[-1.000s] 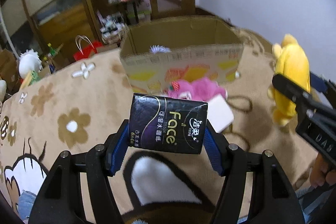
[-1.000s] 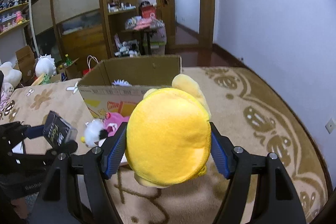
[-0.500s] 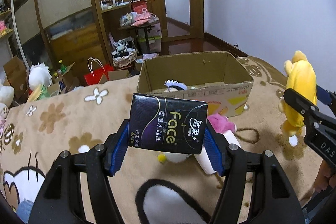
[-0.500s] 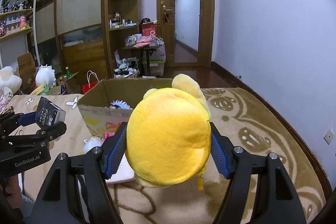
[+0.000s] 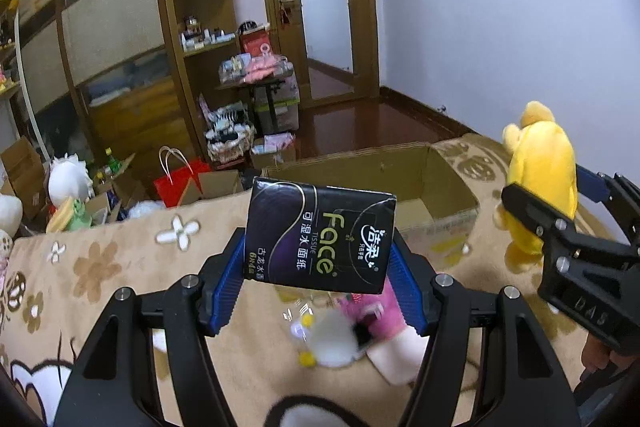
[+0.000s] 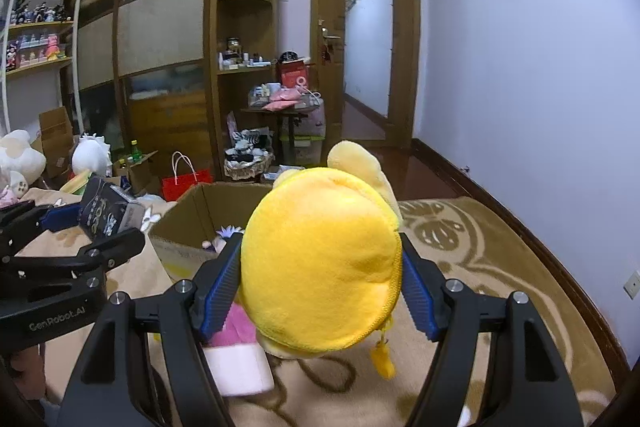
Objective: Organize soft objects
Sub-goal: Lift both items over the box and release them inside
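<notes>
1. Left hand-held gripper — closed on a black tissue pack, blue pads pressing both short ends; the pack is held in the air, tilted slightly, on the near side of the box.
2. Right hand-held gripper — closed on a yellow plush, pads squeezing its round body from either side; the plush is off the rug, to the right of the box.
3. Box — cardboard, open-topped, standing on the patterned rug. The right view shows a small toy with a purple tuft already inside; what else it holds cannot be told.
4. Left on the rug, in front of the box: a pink plush, a white-and-yellow plush (blurred) and a white pad, all lying close together.
5. Status, as a judgement — partly done. One item at least is stowed, two are in hand and not yet over the box opening, three or so remain to be collected.
6. Next, likely — carry both held items over the box and let go.
</notes>
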Demonstrator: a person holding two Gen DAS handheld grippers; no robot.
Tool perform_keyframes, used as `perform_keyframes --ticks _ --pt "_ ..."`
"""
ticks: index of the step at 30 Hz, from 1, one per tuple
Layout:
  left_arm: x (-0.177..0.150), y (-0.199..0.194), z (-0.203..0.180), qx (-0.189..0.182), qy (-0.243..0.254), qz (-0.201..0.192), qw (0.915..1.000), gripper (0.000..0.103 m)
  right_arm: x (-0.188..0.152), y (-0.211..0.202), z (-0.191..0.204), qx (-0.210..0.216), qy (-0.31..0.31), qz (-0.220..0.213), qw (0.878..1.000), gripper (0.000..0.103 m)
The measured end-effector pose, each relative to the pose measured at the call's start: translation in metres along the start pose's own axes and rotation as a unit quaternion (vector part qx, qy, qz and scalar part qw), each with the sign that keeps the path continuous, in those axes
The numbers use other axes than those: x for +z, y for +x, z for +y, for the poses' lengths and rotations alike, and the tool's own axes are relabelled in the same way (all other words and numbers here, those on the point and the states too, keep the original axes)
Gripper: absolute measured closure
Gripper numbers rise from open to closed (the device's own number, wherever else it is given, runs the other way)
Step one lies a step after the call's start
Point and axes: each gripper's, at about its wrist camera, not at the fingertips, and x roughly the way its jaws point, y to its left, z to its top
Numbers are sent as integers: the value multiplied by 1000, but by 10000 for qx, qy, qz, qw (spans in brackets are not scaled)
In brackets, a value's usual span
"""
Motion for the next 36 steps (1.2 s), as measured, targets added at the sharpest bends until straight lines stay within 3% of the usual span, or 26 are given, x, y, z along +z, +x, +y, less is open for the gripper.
perform_keyframes --ticks 8,13,20,26,36 --pt "31 30 17 164 -109 -161 9997 38 17 26 4 57 -63 -61 9999 27" --pt "41 54 25 270 66 -127 9995 38 25 51 -1 88 -12 23 10000 27" --pt "53 83 37 141 -183 -54 9997 38 34 78 -7 201 -51 -1 9998 27" --pt "48 104 34 -8 -209 93 9997 37 33 98 -4 359 -85 -8 9993 26" --pt "39 133 29 -212 -246 420 9986 37 16 124 -2 599 -82 354 9975 25"
